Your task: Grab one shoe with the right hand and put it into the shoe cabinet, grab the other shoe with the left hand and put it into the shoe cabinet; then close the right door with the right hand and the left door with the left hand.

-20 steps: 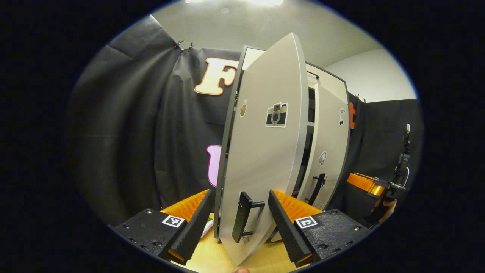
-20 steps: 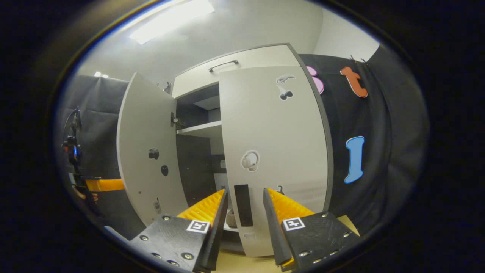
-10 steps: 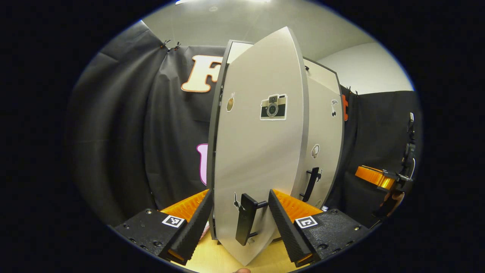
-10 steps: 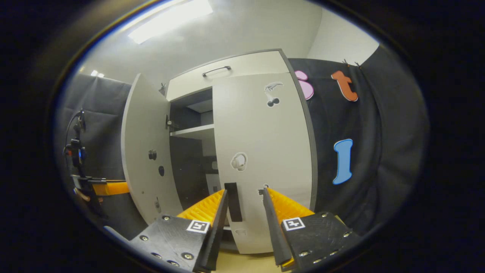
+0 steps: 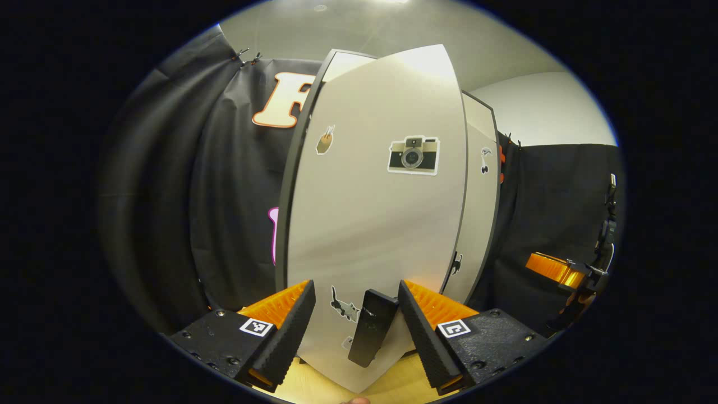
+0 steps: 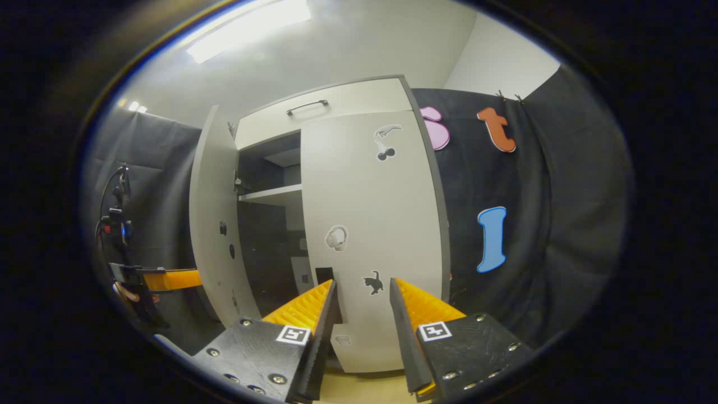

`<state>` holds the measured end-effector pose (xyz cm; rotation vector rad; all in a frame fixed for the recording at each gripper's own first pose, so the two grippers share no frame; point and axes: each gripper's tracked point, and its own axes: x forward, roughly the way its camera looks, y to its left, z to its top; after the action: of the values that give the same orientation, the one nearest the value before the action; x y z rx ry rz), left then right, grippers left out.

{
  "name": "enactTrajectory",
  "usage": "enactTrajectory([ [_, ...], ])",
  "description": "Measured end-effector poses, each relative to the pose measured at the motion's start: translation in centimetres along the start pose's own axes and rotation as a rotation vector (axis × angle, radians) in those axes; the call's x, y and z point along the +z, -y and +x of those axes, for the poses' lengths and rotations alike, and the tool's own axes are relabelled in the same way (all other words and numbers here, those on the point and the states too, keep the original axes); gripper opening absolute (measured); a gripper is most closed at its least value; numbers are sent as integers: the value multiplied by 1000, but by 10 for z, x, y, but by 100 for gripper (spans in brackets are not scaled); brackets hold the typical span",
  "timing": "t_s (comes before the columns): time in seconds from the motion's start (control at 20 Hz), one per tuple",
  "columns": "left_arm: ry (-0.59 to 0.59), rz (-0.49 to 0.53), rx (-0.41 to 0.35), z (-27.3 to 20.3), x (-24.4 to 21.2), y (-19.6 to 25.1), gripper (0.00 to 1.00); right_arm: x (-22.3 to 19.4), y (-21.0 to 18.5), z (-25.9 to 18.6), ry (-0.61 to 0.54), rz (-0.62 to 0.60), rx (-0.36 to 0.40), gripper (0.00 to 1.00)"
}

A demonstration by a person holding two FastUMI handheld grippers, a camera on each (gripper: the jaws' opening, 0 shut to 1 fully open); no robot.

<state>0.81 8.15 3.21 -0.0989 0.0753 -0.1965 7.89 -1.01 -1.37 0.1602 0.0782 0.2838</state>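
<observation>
The grey shoe cabinet point(image 6: 336, 101) stands on the wooden floor. Its right door point(image 6: 370, 224) lies flat against the front. Its left door point(image 6: 216, 224) stands partly ajar and lets a shelf point(image 6: 269, 193) and the dark inside show. My right gripper point(image 6: 362, 314) is open just in front of the right door, whose black handle point(image 6: 324, 276) peeks out by my left finger. In the left gripper view the left door point(image 5: 376, 213) faces me. Its black handle point(image 5: 371, 328) sits between the fingers of my open left gripper point(image 5: 356, 317).
A drawer front with a bar handle point(image 6: 305, 106) tops the cabinet. The right gripper point(image 5: 561, 269) and its hand show at the far right of the left gripper view; the left gripper point(image 6: 162, 278) shows at the left of the right gripper view. Black cloth walls surround the cabinet.
The left door has swung toward the cabinet with my left gripper following its handle. The right door has gone from slightly ajar to flat, and its handle has slid left of my right gripper.
</observation>
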Motion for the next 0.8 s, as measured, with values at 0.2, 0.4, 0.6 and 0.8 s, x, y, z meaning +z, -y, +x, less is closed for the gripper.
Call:
enactTrajectory([
  [0.2, -2, 7, -27, 22, -3, 12, 97, 5, 20, -9, 10, -2, -55, 56],
  [0.4, 12, 70, -49, 45, -5, 27, 96, 8, 40, -20, 14, -5, -108, 56],
  [0.6, 18, 96, -62, 67, -7, 38, 96, 9, 60, -29, 14, -3, -154, 56],
  [0.8, 17, 74, -80, 90, -8, 41, 98, 13, 76, -33, 20, -2, -192, 56],
])
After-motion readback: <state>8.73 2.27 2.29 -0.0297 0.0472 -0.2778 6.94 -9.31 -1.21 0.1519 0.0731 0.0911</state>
